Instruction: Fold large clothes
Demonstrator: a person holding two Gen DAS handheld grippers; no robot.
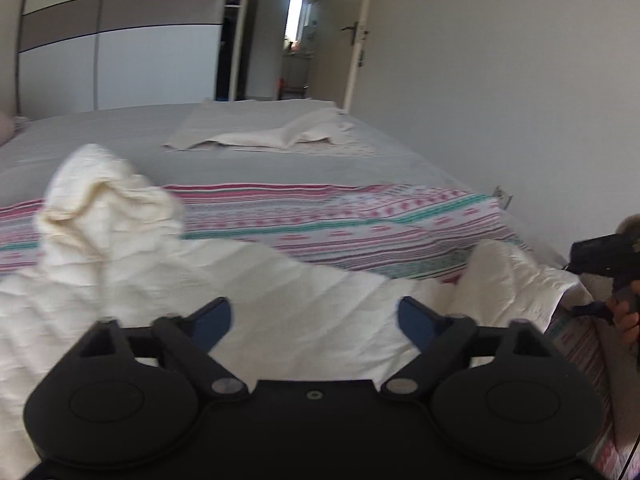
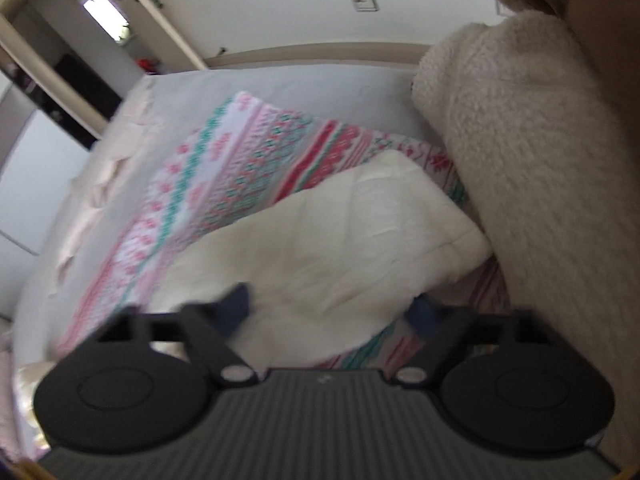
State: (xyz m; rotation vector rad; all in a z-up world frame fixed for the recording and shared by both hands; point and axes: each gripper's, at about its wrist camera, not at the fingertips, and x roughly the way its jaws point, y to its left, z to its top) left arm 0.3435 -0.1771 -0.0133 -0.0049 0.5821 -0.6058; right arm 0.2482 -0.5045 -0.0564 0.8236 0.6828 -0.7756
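Here, closest to me, my left claw hangs released, its 2 blue-tipped fingers spread wide with nothing between them, just above the cream garment. That 1 large, crinkled piece lies spread across the near part of the bed, and 1 bunched fold of it stands up at my left. In the right wrist view my right claw is likewise released, its 2 fingers apart, and the garment's corner fills the gap between them; the blur keeps me from telling whether either finger touches the cloth. Close on my right rises 1 fluffy off-white sleeve.

Under the garment and just beyond it lies 1 patterned spread, banded in pink, teal and white. Past that is the plain grey sheet, and further on sits 1 pale cloth, partly flat and partly rumpled, well apart from the cream piece.

Farthest off I see 1 wardrobe with a brown band at the left and 1 open door to a lit passage.
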